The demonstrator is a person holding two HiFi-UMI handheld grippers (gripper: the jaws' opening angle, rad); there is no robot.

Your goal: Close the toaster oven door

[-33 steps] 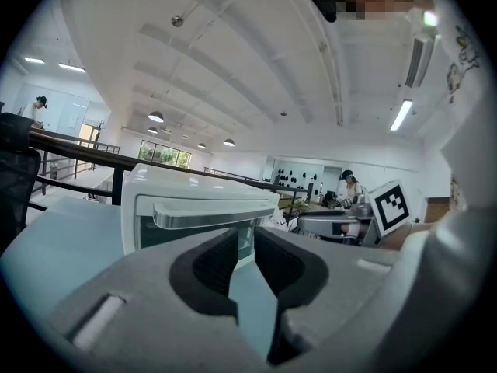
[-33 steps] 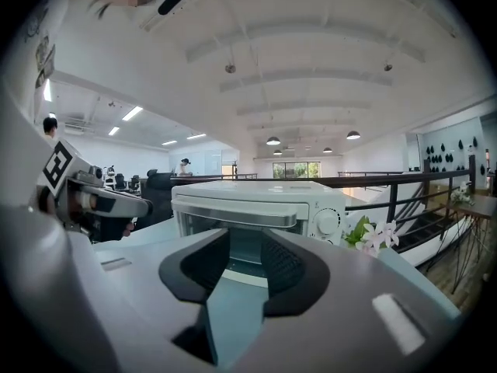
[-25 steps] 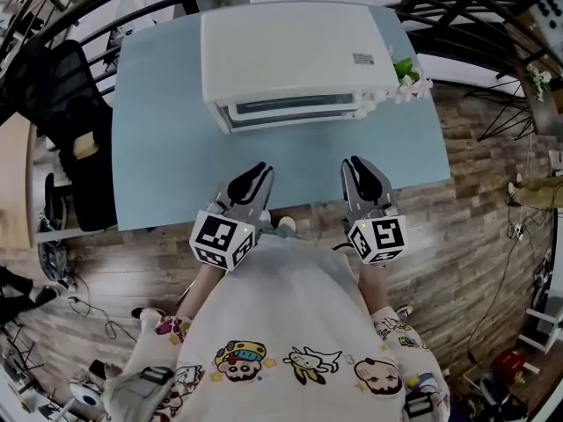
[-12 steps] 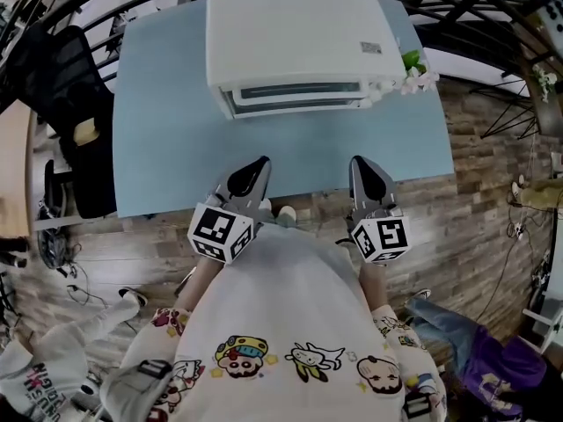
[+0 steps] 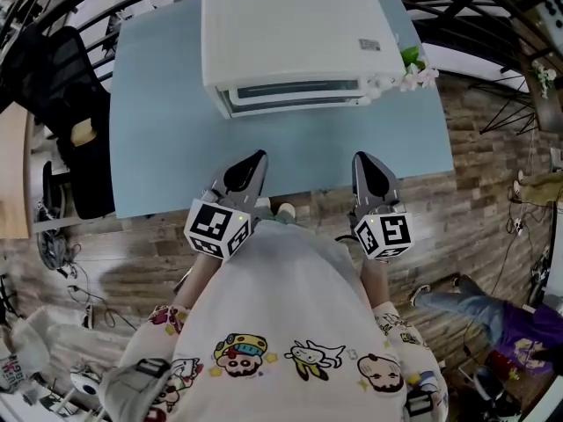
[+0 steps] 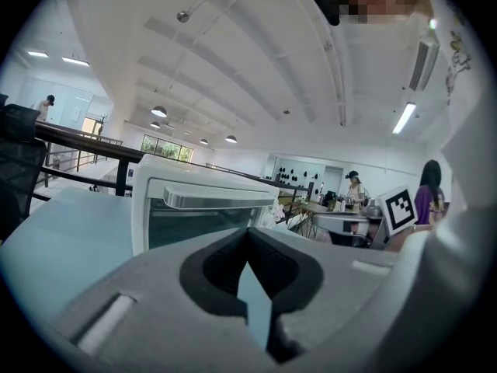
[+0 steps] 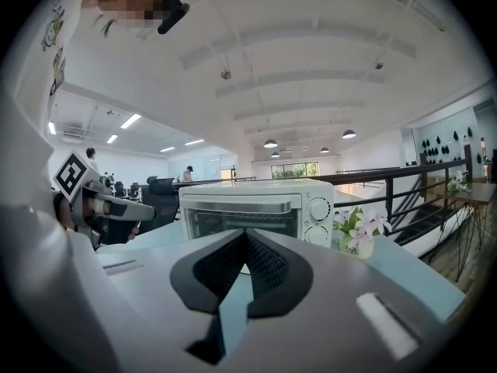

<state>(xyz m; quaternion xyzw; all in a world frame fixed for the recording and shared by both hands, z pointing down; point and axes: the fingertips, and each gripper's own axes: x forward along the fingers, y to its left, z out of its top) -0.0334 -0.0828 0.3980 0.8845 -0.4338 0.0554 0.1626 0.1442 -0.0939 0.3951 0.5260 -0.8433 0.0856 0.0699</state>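
Door (image 5: 295,95) of the toaster oven (image 5: 290,33), at twelve o'clock on the worktop (image 5: 158,148), looks shut; nothing seems left. Left tool (image 5: 254,158) and right tool (image 5: 361,159), near six, are closed, empty.

Both are held low near the torso, pointed forward side by side: left gripper (image 5: 253,160) and right gripper (image 5: 361,160), jaws pressed together, nothing gripped.
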